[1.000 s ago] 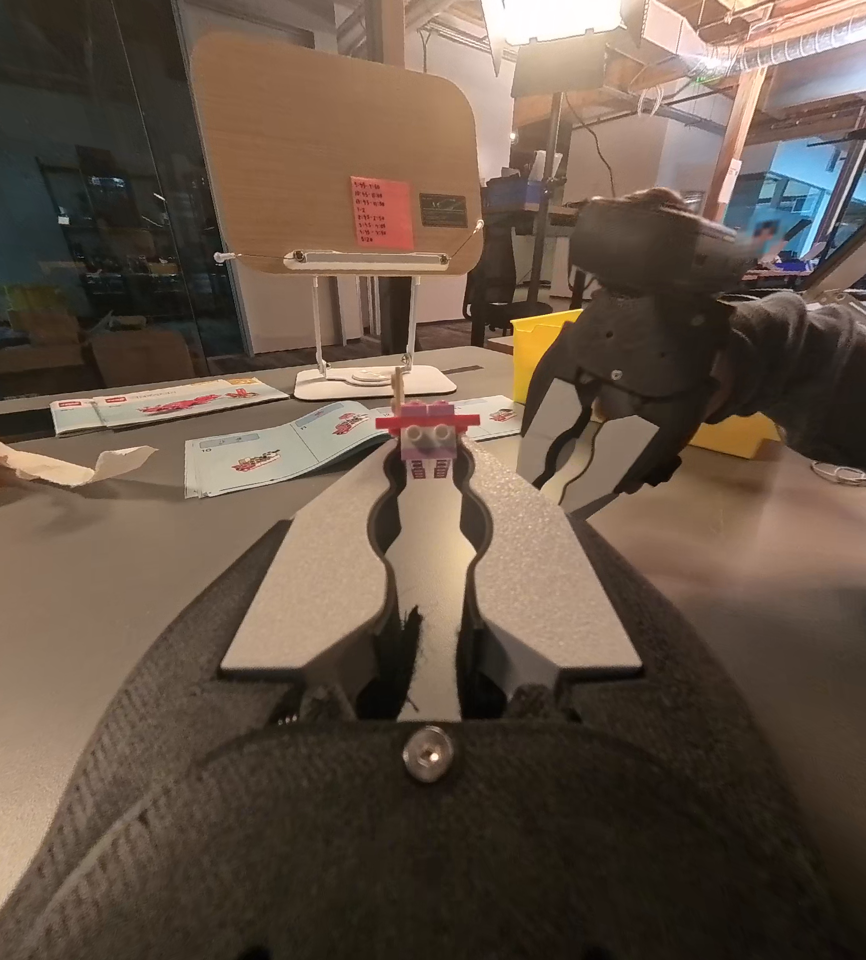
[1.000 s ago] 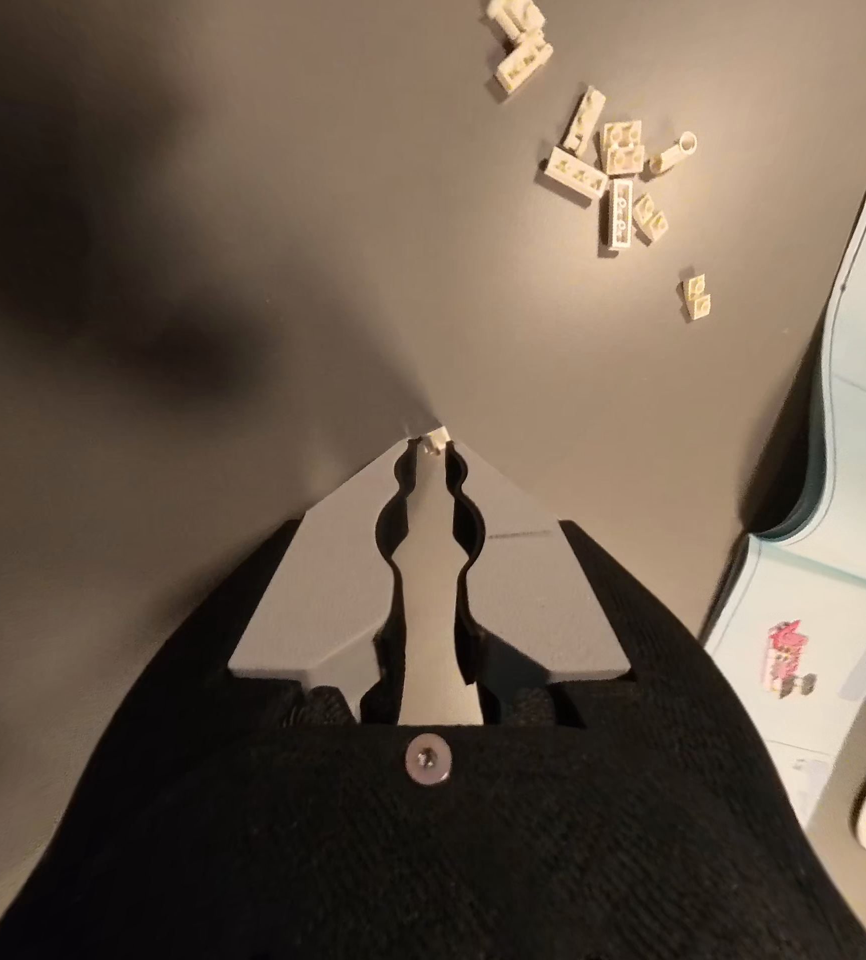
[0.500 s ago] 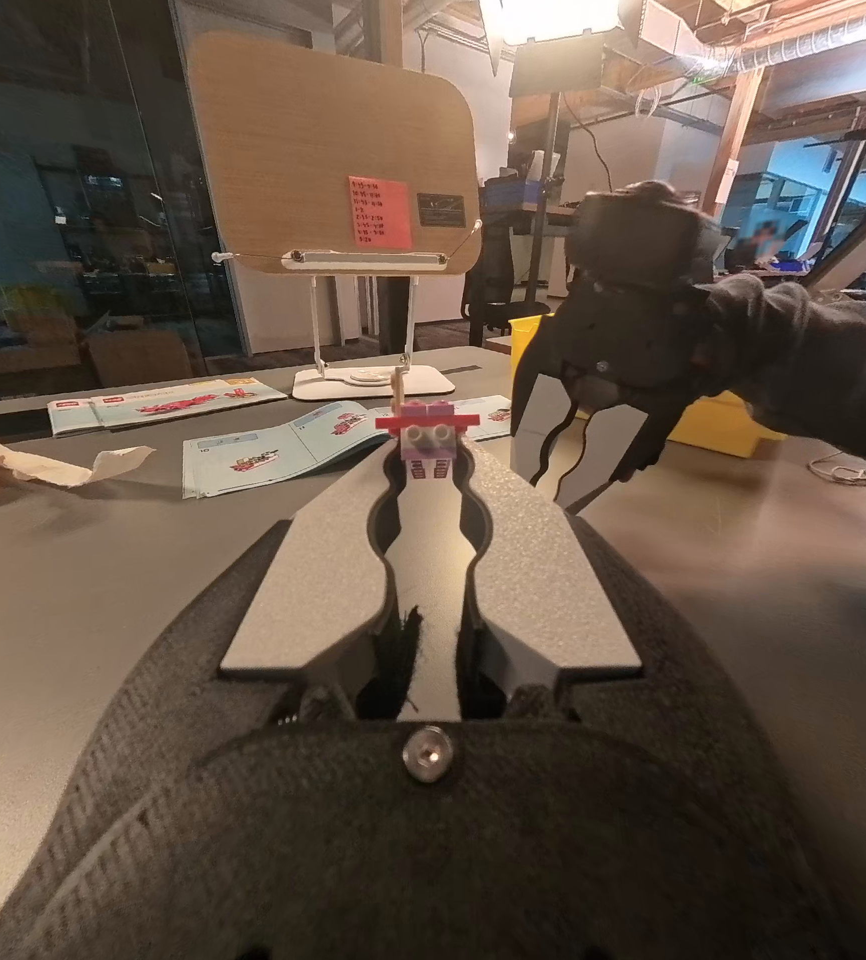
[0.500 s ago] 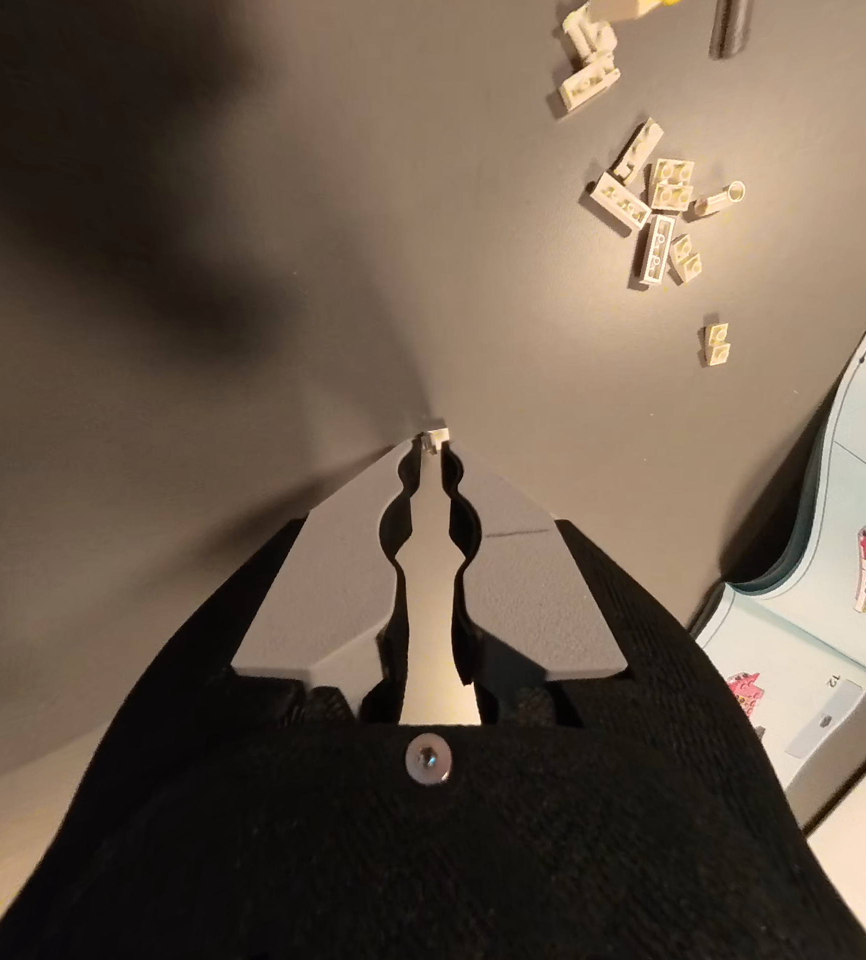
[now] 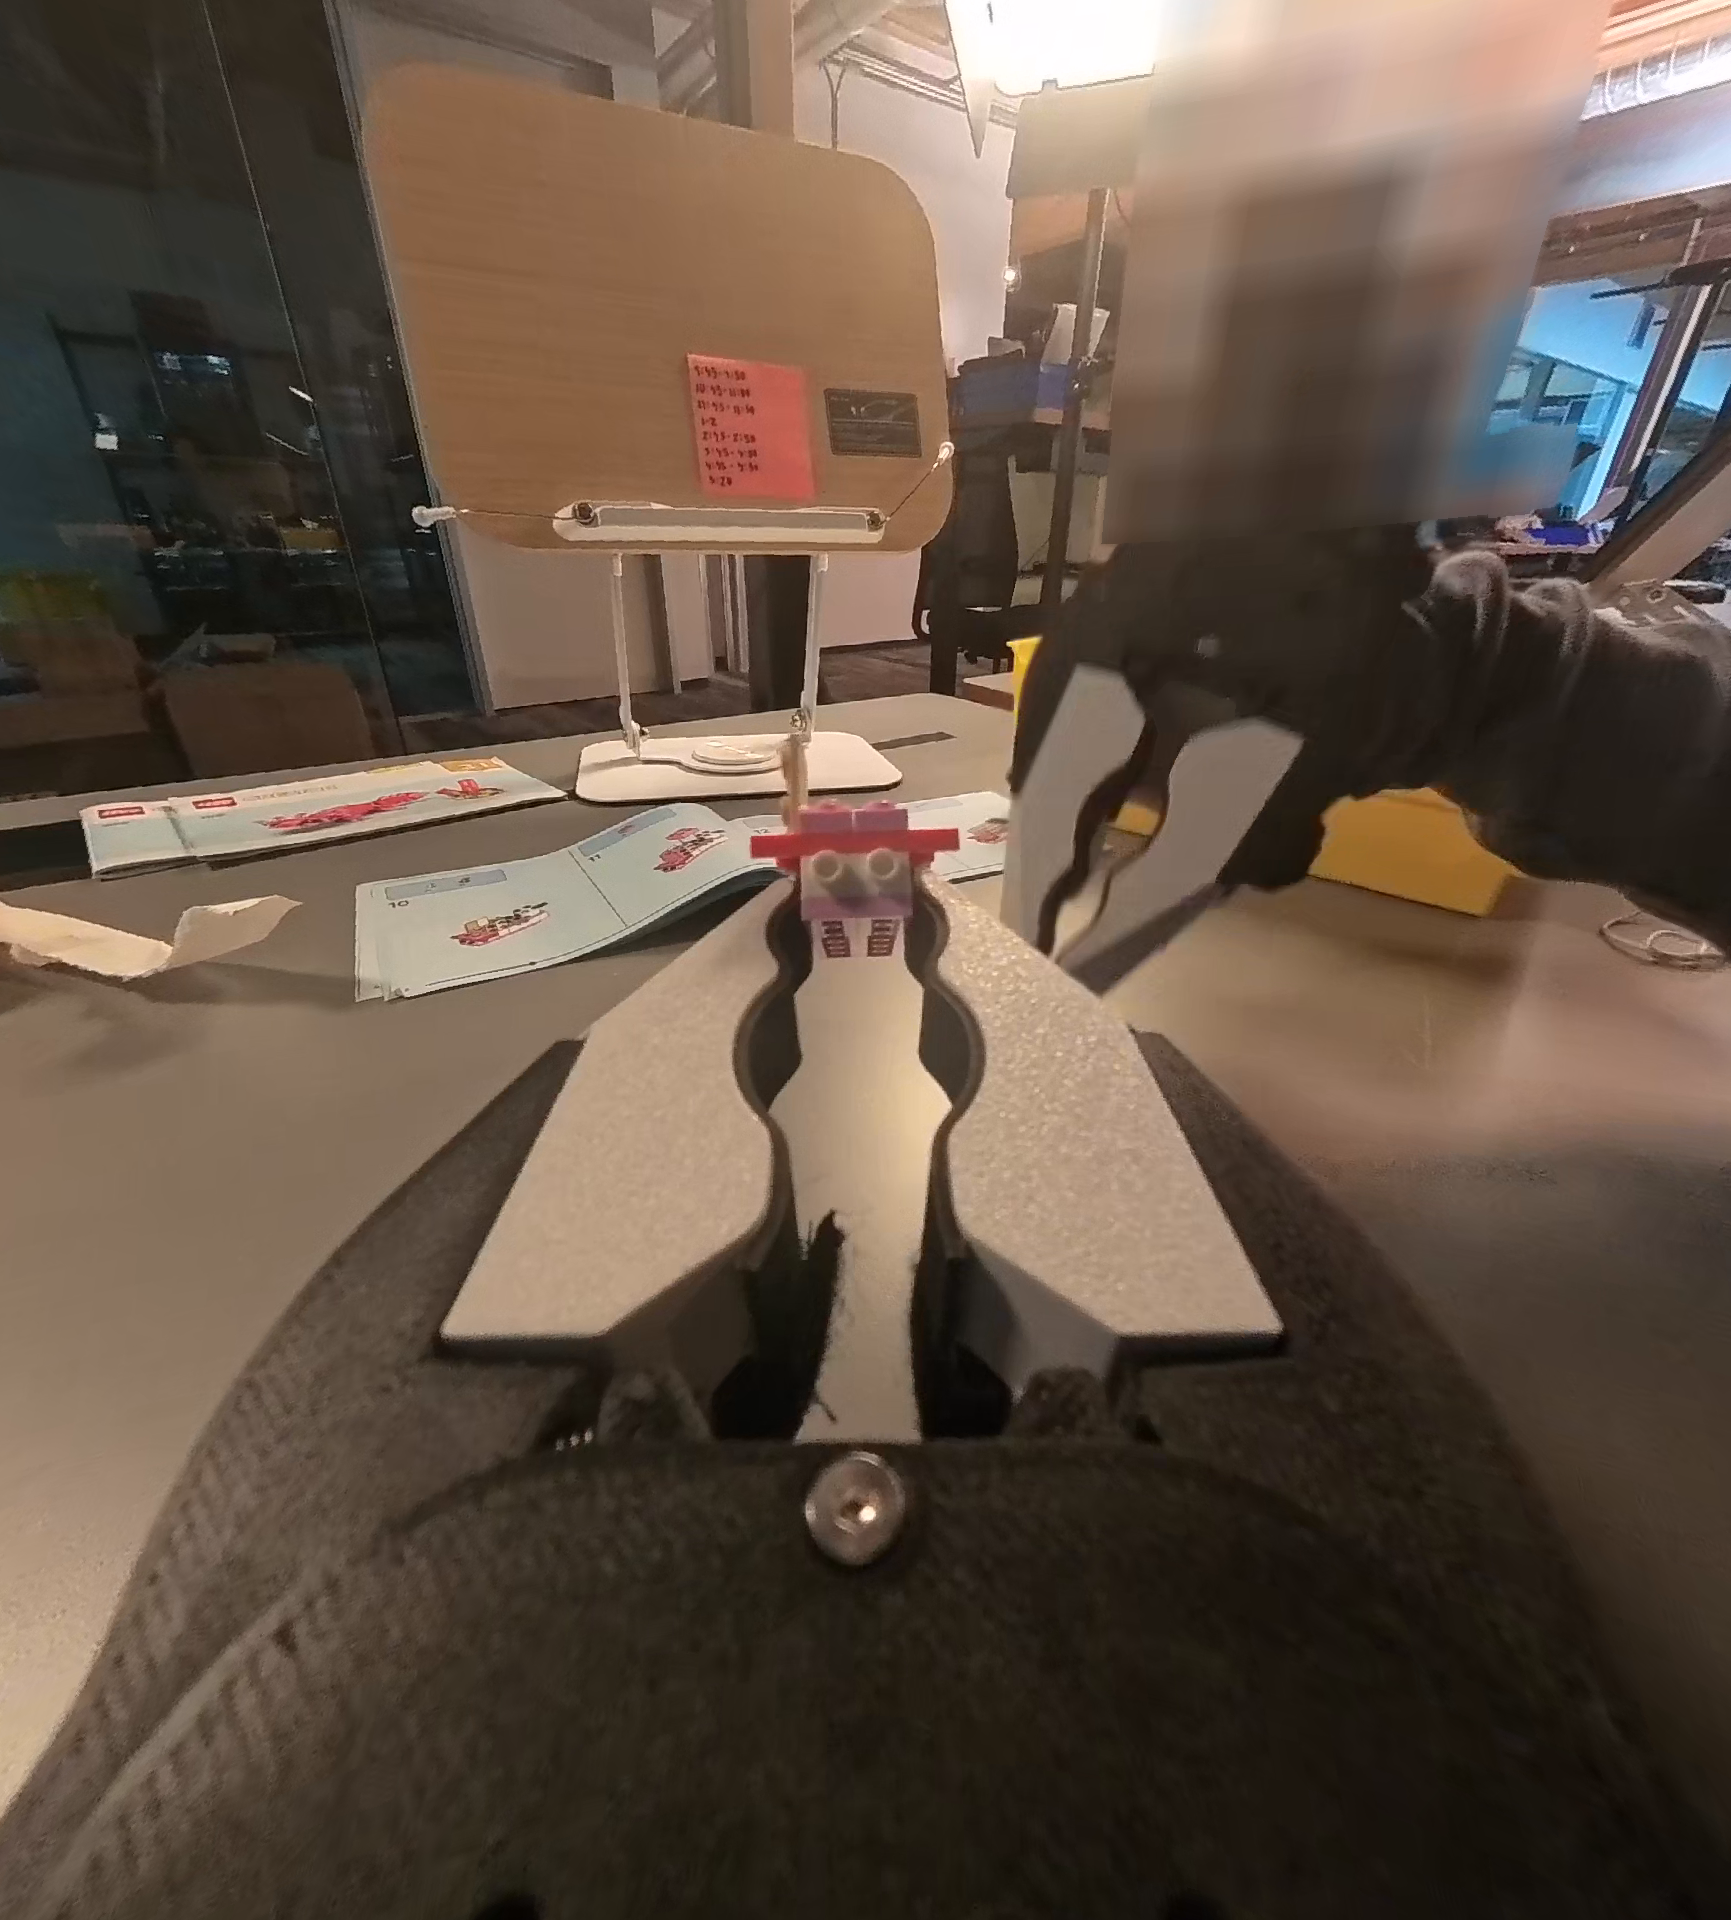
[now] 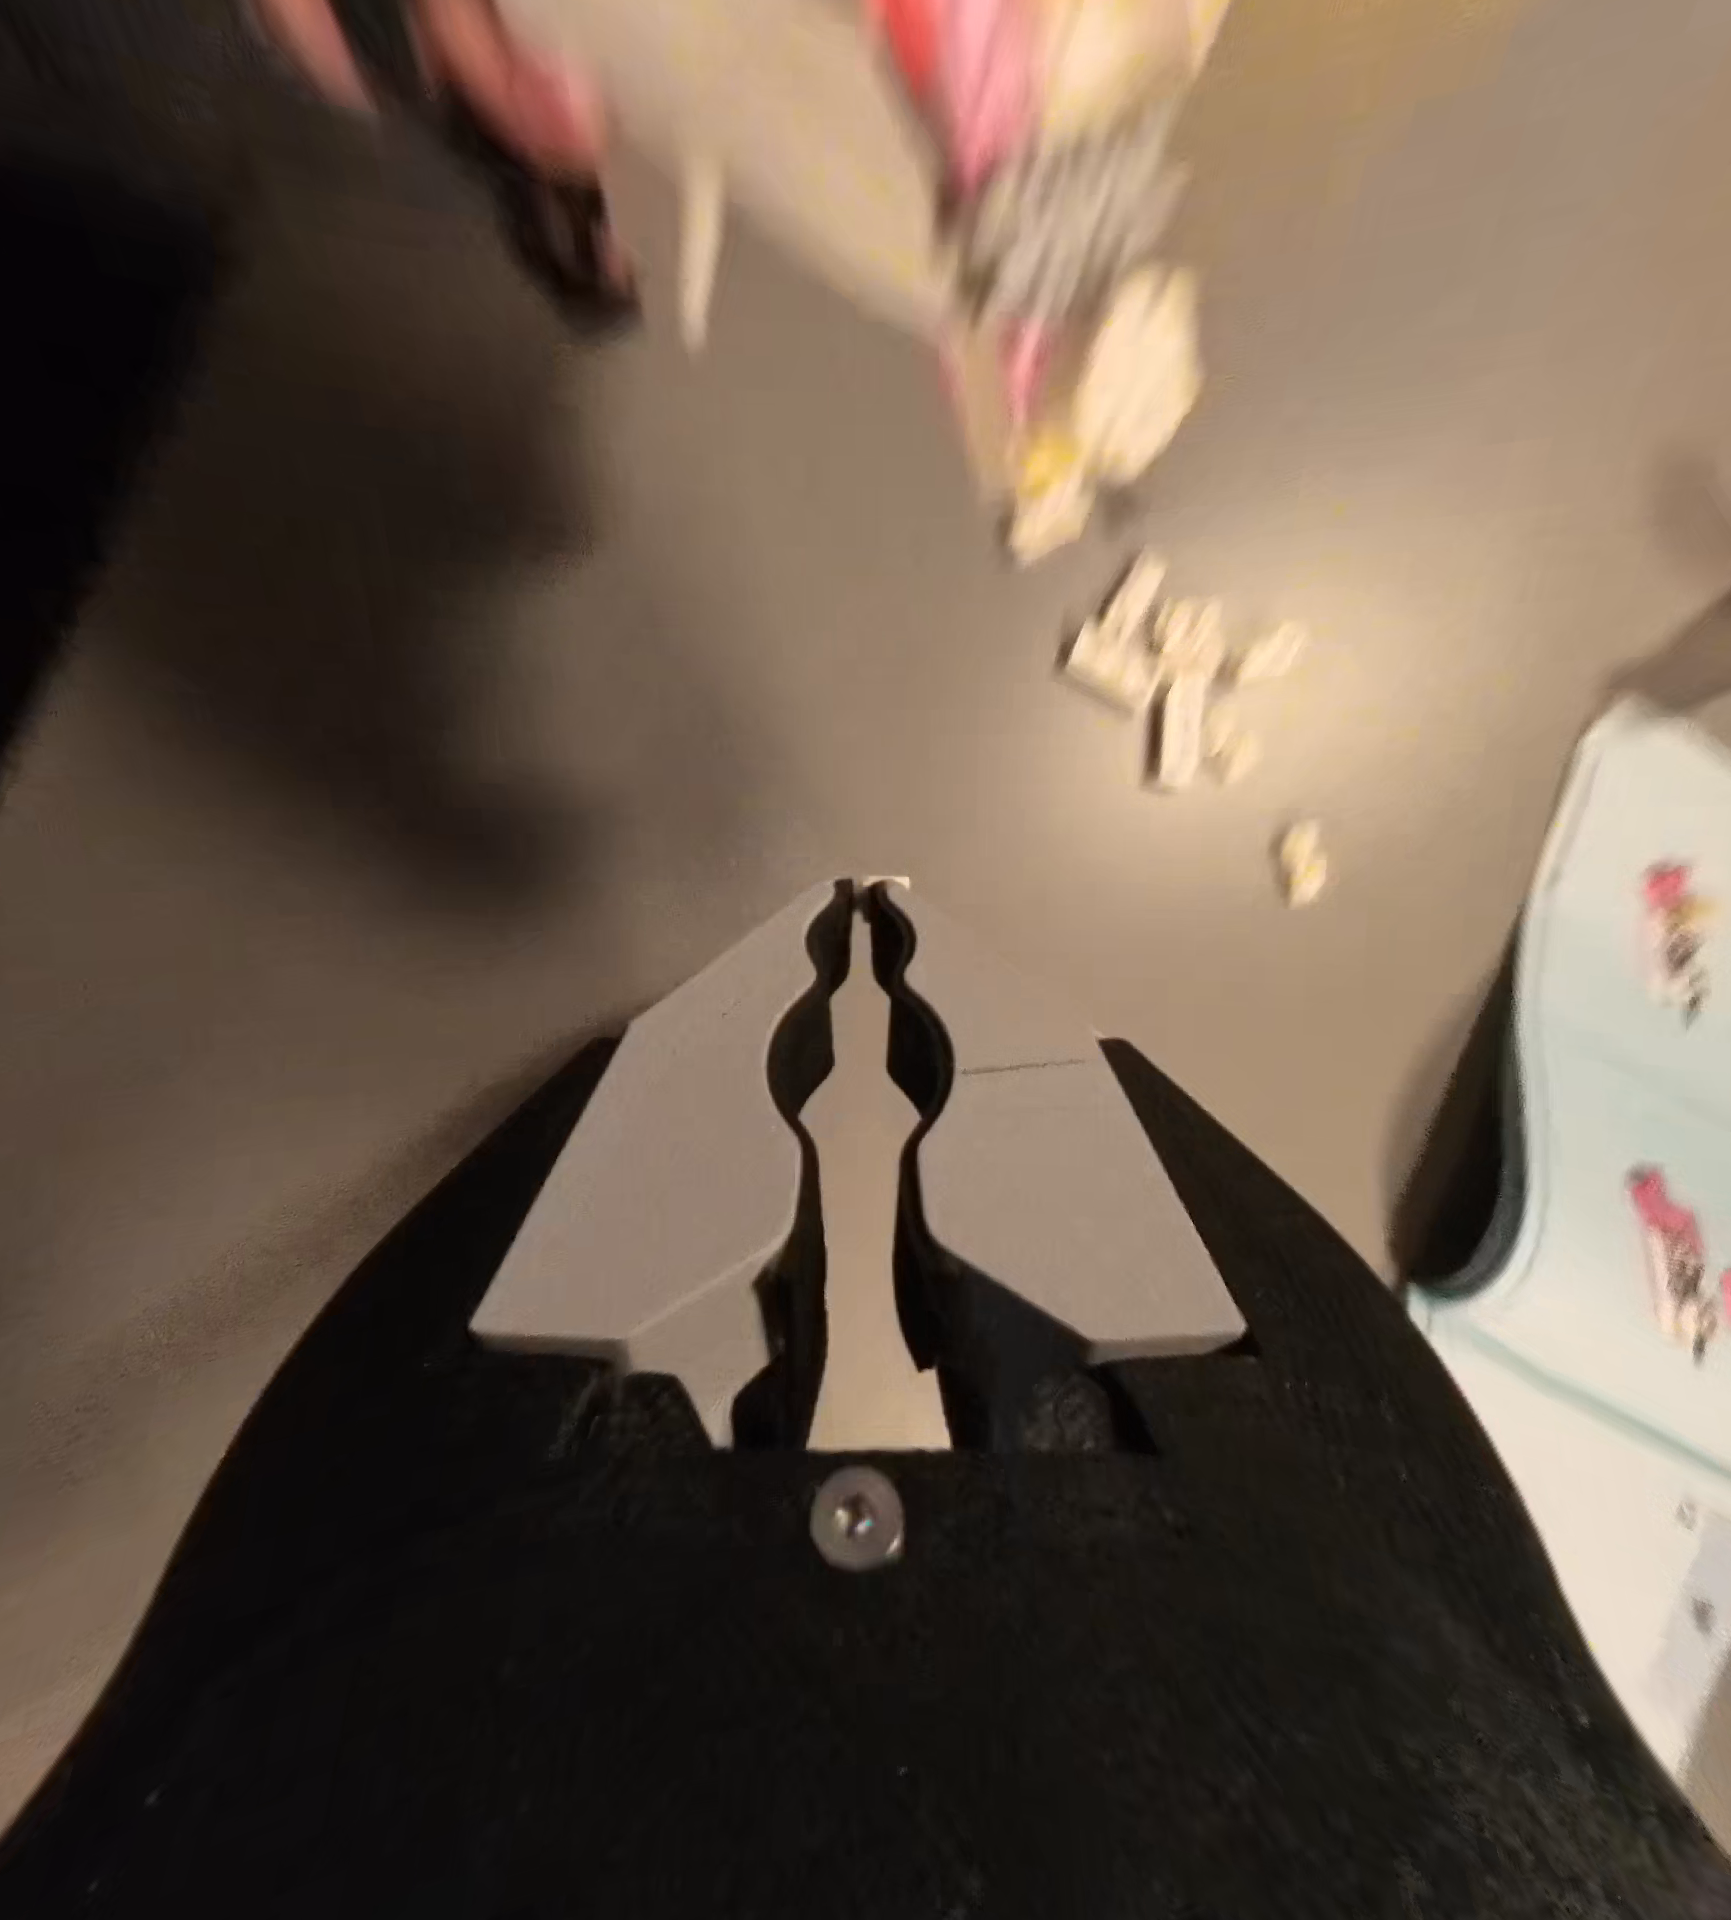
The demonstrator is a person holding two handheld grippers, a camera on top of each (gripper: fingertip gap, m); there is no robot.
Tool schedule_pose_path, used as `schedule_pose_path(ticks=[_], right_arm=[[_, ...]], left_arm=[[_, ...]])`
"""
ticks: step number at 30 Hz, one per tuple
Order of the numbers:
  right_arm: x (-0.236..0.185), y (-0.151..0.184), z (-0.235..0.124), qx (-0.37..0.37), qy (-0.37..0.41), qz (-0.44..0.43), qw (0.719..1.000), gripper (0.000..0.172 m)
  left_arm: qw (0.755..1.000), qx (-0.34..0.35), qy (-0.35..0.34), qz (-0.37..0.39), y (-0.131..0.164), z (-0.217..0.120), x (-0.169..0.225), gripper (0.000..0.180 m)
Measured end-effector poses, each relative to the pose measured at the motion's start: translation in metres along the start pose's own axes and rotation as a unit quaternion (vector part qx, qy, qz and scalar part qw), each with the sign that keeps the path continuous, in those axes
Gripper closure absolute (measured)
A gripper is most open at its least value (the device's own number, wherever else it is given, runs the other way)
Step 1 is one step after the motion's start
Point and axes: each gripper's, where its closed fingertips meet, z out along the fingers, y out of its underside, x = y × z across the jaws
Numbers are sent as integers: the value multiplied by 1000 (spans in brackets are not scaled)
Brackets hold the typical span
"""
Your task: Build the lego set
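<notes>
Left gripper (image 5: 856, 914) clamps a studded plastic brick model (image 5: 856, 883)

red and lilac brick model (image 5: 856, 868), pale-blue booklet (image 5: 549, 909), yellow bin (image 5: 1401, 844).

Right tool (image 6: 866, 883) pinches a white bit (image 6: 887, 882), too small to identify. Beyond it, scattered pale bricks (image 6: 1167, 681) motion-blurred; booklet (image 6: 1671, 1091) cut off by frame edge.

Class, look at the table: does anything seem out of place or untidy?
Yes. A torn paper scrap lies crumpled at the table's left edge, and small white bricks lie scattered loose beside the open booklet rather than sorted.
</notes>
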Motion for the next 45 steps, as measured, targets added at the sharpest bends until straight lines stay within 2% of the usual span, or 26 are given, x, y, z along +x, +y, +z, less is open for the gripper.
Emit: schedule_pose_path(ticks=[2, 3, 7, 11, 15, 28, 45], right_arm=[[-1, -39, -19, 121, 5, -9, 993, 171], [-2, -51, -26, 159, 8, -19, 987, 171], [-16, -74, -32, 219, -29, -39, 975, 171], [-20, -80, -33, 219, -49, -46, 973, 171], [-23, -76, -31, 199, -73, -47, 976, 171], [-31, -69, -33, 174, -141, -26, 974, 171], [-29, -73, -30, 193, -185, 9, 964, 170]], left_arm=[[1000, -4, 11, -1, 1, 1, 3, 165], [1000, -6, 17, -1, 2, 1, 5, 165], [998, -15, 66, 2, 4, 2, 19, 165], [993, -18, 117, 12, 5, 1, 36, 165], [990, -16, 138, 10, 5, 0, 42, 165], [987, -26, 152, 42, 9, 0, 52, 165], [988, -17, 147, 34, 7, -1, 49, 166]])
